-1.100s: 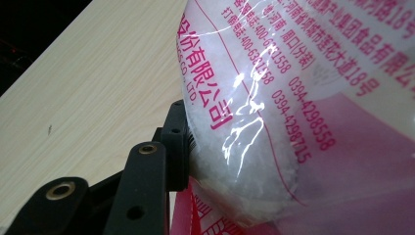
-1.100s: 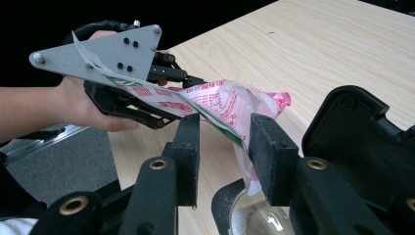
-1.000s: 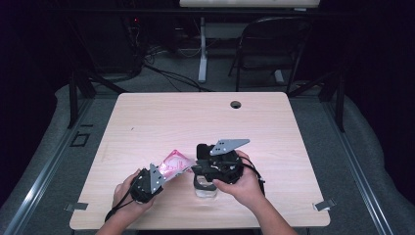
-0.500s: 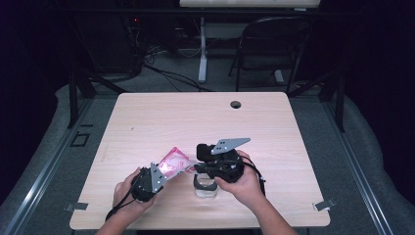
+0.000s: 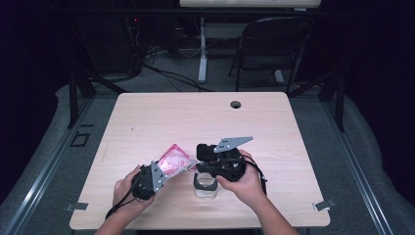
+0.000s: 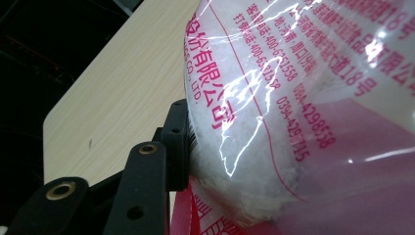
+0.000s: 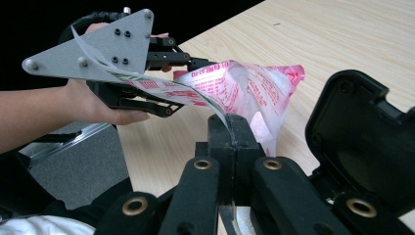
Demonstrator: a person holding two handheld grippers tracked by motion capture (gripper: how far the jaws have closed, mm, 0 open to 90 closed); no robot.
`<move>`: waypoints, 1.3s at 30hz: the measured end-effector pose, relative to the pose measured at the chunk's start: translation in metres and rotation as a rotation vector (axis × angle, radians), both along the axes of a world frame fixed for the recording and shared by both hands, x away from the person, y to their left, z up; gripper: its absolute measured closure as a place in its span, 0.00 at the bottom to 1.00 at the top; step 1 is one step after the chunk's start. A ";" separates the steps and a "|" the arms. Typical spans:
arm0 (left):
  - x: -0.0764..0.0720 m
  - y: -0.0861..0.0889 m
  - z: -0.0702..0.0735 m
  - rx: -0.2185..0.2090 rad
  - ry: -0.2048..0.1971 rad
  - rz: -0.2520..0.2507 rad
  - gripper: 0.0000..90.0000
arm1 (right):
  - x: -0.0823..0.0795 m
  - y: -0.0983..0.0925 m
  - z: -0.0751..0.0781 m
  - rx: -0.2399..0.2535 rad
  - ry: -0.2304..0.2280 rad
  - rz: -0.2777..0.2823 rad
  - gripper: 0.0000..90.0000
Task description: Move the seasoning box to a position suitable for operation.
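Near the bench's (image 5: 147, 122) six o'clock edge, the left tool (image 5: 157, 175) clamps the body of the pink-printed bag (image 5: 173, 159) while the right tool (image 7: 230, 128), having just closed, pinches its top strip (likely to tear it open) above the clear container (image 5: 205, 185).

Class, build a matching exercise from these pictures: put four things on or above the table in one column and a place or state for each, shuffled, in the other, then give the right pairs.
Things:
1. left gripper
2. right gripper
3. clear container
4. round hole

Places or states:
A. stands on the table below the right gripper
B. jaws shut on a thin edge of the pink bag
C. in the tabletop near the far edge
D. holds the bulging body of the pink bag

Pairs: 1-D, 2-B, 3-A, 4-C
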State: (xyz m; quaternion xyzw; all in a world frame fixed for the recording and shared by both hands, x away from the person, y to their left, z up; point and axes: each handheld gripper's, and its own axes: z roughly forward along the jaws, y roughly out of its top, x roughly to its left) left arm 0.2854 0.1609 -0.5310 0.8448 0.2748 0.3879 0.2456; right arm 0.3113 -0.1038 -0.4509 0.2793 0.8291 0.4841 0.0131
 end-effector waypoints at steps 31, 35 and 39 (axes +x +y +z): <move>0.000 -0.004 0.007 0.102 -0.131 -0.036 0.69 | 0.000 -0.011 -0.007 0.012 0.047 -0.028 1.00; 0.000 -0.004 0.006 0.108 -0.142 -0.040 0.69 | 0.000 -0.012 -0.008 0.006 0.047 -0.026 1.00; -0.001 -0.003 0.006 0.133 -0.172 -0.041 0.69 | 0.000 -0.011 -0.008 0.003 0.048 -0.024 1.00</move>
